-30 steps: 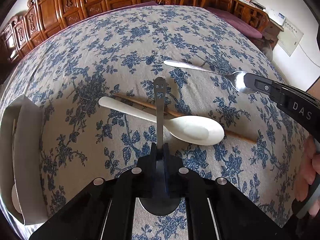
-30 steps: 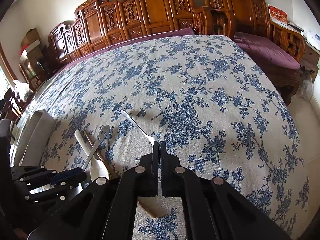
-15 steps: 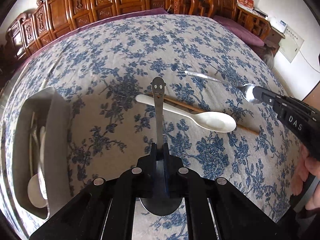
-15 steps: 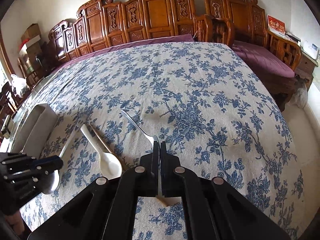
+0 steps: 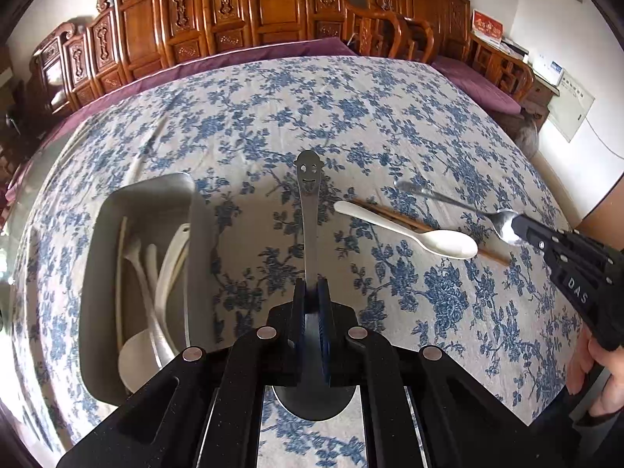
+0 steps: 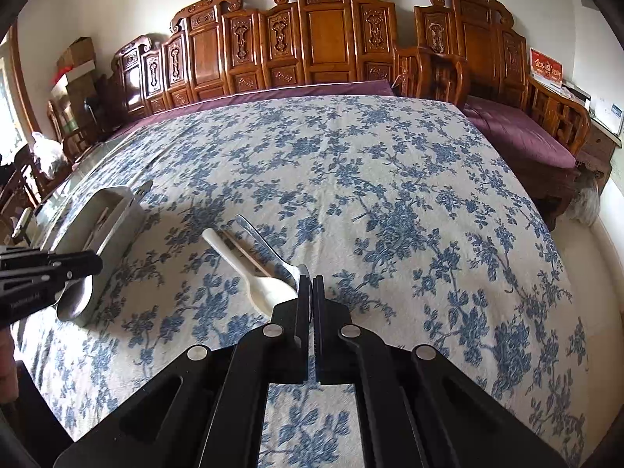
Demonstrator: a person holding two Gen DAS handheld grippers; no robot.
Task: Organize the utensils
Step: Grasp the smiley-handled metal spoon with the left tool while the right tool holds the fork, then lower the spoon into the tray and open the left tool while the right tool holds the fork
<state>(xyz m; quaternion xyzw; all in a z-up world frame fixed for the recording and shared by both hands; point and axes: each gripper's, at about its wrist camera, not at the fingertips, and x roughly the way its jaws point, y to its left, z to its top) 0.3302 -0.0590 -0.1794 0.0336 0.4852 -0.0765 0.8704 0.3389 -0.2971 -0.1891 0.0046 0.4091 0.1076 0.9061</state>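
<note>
Utensils mid-sort: left gripper (image 5: 311,286) pinches smiley-handled spoon (image 5: 308,210) by its bowl, handle forward, just right of tray (image 5: 93,273), likely bound for it; right gripper (image 6: 312,288) clamps steel spoon (image 6: 273,251) likewise. White spoon (image 5: 409,232) and chopsticks (image 5: 394,214) lie further right. Tray contents pale, hard to count; both clamped bowls partly hidden

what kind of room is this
Most likely a lived-in home sitting or dining room: carved wooden chairs line the wall, a bench has a purple cushion, and a big table wears a blue floral cloth with spoons and a metal tray on it.
</note>
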